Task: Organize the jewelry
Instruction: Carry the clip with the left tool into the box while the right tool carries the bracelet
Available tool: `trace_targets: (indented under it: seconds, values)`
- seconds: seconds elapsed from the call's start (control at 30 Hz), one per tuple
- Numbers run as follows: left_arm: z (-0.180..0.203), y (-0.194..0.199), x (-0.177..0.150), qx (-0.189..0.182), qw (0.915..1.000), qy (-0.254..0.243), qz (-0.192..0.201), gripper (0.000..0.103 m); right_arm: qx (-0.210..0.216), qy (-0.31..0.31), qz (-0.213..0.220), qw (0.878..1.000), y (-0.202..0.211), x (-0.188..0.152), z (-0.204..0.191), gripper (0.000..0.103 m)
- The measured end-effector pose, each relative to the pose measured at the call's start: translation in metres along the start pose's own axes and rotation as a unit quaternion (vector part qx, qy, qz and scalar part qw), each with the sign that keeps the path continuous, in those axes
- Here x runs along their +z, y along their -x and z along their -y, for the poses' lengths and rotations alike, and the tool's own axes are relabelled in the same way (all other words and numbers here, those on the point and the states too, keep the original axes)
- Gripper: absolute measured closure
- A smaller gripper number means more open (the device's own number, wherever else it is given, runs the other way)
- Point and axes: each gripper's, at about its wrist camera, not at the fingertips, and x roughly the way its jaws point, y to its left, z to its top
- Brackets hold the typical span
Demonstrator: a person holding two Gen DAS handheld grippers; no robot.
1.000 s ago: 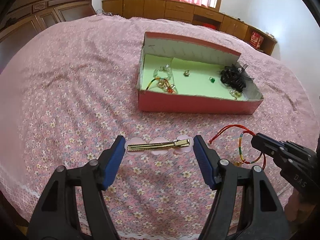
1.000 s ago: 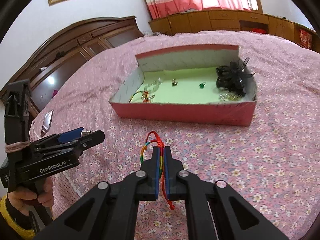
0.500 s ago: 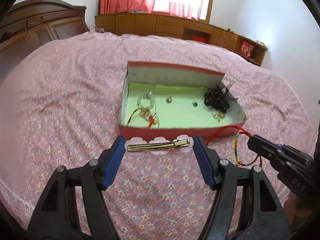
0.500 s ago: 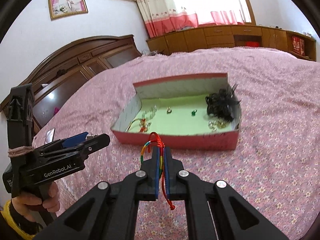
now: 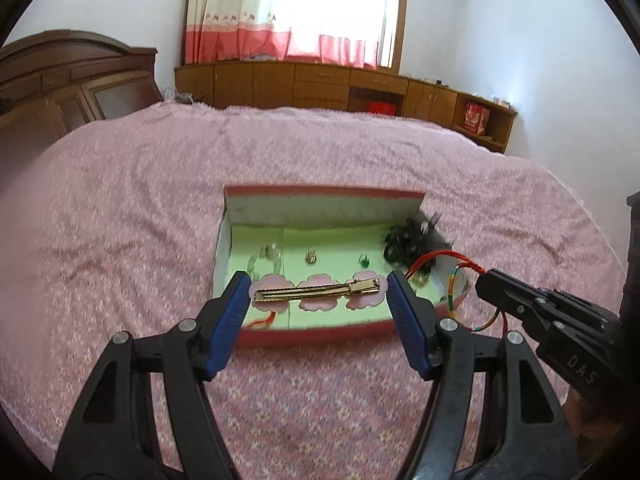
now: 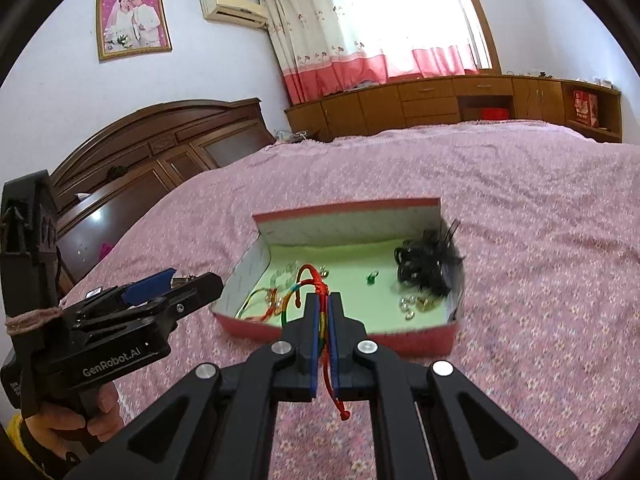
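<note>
My left gripper (image 5: 318, 294) is shut on a gold hair clip with pink cloud shapes (image 5: 316, 293), held lengthwise between the blue pads above the front of the pink box (image 5: 320, 330). My right gripper (image 6: 323, 308) is shut on a red and rainbow cord bracelet (image 6: 305, 286), held over the box's front wall (image 6: 416, 340). The bracelet also shows in the left wrist view (image 5: 454, 280). The box has a green floor holding a black hair accessory (image 6: 426, 266), a green gem (image 6: 371, 278), clear beads and another red cord bracelet (image 6: 260, 306).
The box lies on a pink floral bedspread (image 5: 120, 240). A dark wooden headboard (image 6: 140, 152) stands at the left. Wooden cabinets (image 5: 320, 88) line the far wall under a curtained window.
Both grippers have lifted and moved forward with their items, from above the bedspread in front of the box to above the box's front edge.
</note>
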Motion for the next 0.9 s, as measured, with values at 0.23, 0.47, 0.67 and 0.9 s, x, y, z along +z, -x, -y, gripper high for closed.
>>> trace_targets:
  seconds: [0.23,0.47,0.67,0.9]
  values:
    - [0.003,-0.006,0.015,-0.005,0.9996,0.004,0.029,0.041,-0.006,0.003,0.025,1.000,-0.004,0.017,0.003,0.098]
    - [0.002,-0.020,0.026,-0.005,0.9993,0.010,0.037,0.041,-0.013,0.003,0.039,0.999,-0.013,0.030,0.007,0.098]
    - [0.001,-0.043,0.022,-0.004,0.9998,0.012,0.013,0.041,-0.021,0.003,0.024,0.999,-0.032,0.031,0.017,0.098]
    - [0.001,-0.076,0.009,-0.006,0.9994,0.014,-0.031,0.041,-0.036,-0.005,-0.014,0.999,-0.062,0.021,0.034,0.098]
